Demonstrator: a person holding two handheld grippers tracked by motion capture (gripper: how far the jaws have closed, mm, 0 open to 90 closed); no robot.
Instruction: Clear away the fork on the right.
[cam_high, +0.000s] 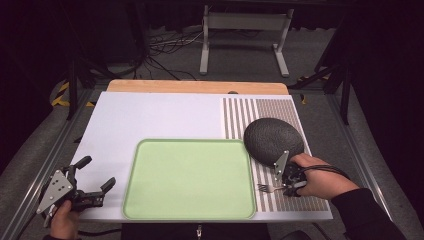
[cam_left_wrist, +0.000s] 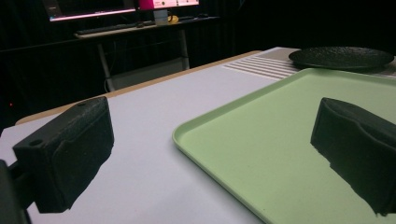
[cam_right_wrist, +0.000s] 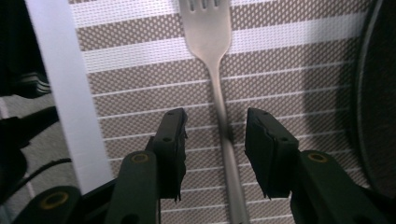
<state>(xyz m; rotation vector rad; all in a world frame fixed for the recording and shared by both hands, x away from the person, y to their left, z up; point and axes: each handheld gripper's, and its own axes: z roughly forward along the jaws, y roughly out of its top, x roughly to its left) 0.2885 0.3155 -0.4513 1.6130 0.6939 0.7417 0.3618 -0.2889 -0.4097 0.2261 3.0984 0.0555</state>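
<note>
A metal fork (cam_high: 266, 188) lies on the striped placemat (cam_high: 238, 116) right of the green tray (cam_high: 190, 180), tines toward the tray. My right gripper (cam_high: 286, 189) is down over the fork's handle. In the right gripper view the fork (cam_right_wrist: 208, 28) runs between the jaws of my right gripper (cam_right_wrist: 215, 126), with a gap on each side and neither pad pressing on it. My left gripper (cam_high: 97, 172) rests open near the table's front left corner, nothing between its pads (cam_left_wrist: 70, 149), pointing at the tray (cam_left_wrist: 280, 140).
A dark round plate (cam_high: 272, 140) sits on the placemat just behind my right hand, and its rim (cam_right_wrist: 378, 93) is close to the right jaw. The white table cover (cam_high: 150, 115) spreads behind the tray. Stands and cables are on the floor beyond the table.
</note>
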